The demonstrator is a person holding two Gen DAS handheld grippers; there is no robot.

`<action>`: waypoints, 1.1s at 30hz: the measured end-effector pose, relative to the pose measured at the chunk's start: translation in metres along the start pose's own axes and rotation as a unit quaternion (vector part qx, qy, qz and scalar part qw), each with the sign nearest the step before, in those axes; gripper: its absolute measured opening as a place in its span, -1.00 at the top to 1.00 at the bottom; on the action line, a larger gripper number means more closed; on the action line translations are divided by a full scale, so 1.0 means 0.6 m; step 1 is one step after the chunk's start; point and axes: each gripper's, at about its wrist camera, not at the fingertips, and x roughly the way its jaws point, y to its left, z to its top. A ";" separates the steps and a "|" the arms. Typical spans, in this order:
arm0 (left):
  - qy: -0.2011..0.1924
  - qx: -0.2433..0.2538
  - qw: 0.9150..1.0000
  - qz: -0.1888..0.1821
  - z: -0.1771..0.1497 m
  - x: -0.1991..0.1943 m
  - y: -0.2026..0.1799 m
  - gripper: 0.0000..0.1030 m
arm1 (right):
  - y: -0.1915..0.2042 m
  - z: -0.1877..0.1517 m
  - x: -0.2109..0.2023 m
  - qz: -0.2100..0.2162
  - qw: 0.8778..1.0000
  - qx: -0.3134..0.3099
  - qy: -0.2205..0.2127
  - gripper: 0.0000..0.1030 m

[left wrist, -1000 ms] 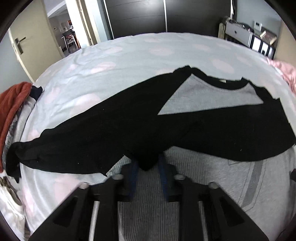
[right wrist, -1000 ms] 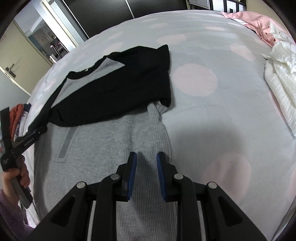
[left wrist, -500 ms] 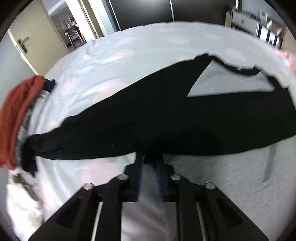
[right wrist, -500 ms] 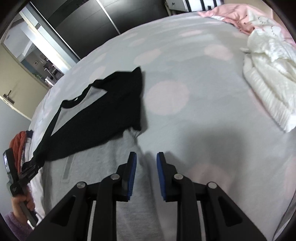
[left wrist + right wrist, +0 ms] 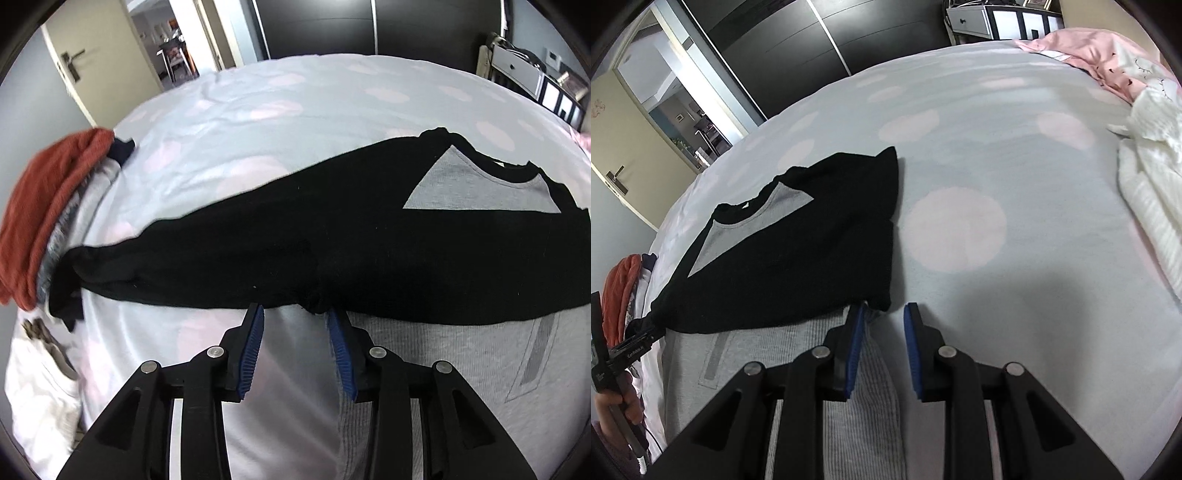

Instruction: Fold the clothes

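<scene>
Grey ribbed raglan shirt with black sleeves (image 5: pixel 461 354) spread mid-frame on dotted bedsheet (image 5: pixel 960 221). Left gripper (image 5: pixel 295 332) agape at bunched black sleeve (image 5: pixel 221 258); right gripper (image 5: pixel 882 325) agape, empty, lower centre. Risk: sleeve slipping, fold skewing.

You look across bed (image 5: pixel 295 110): pale blue-grey sheet, faint pink polka dots. Beyond its far edge, dark glossy wardrobe doors (image 5: pixel 783 48) fill wall. To your left, beige door (image 5: pixel 92 62) with metal lever handle stands open; doorway (image 5: pixel 173 40) gives onto brighter room with chairs. To your right, white drawer unit (image 5: pixel 979 18) and dark-framed shelf (image 5: pixel 554 99) against grey wall. Soft daylight, even; your shadow falls on sheet near right view's foreground.
</scene>
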 end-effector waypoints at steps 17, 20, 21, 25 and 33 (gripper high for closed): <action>-0.012 -0.016 1.000 -0.021 -0.006 0.006 0.023 -0.03 | -0.043 -0.004 -0.012 -0.013 0.995 0.091 0.032 0.84; -0.034 -0.034 0.998 -0.044 0.000 -0.017 0.037 -0.03 | -0.040 -0.006 -0.020 -0.027 0.995 0.090 0.021 0.83; -0.043 -0.046 0.997 -0.047 0.002 -0.023 0.048 -0.03 | -0.038 -0.006 -0.025 -0.052 0.995 0.087 0.012 0.83; -0.074 -0.115 0.990 -0.026 0.006 -0.032 0.105 -0.03 | -0.046 -0.006 -0.041 -0.116 0.989 0.087 -0.034 0.74; -0.107 -0.259 0.957 0.079 0.003 -0.038 0.248 -0.03 | -0.052 -0.012 -0.036 -0.119 0.986 0.105 -0.051 0.73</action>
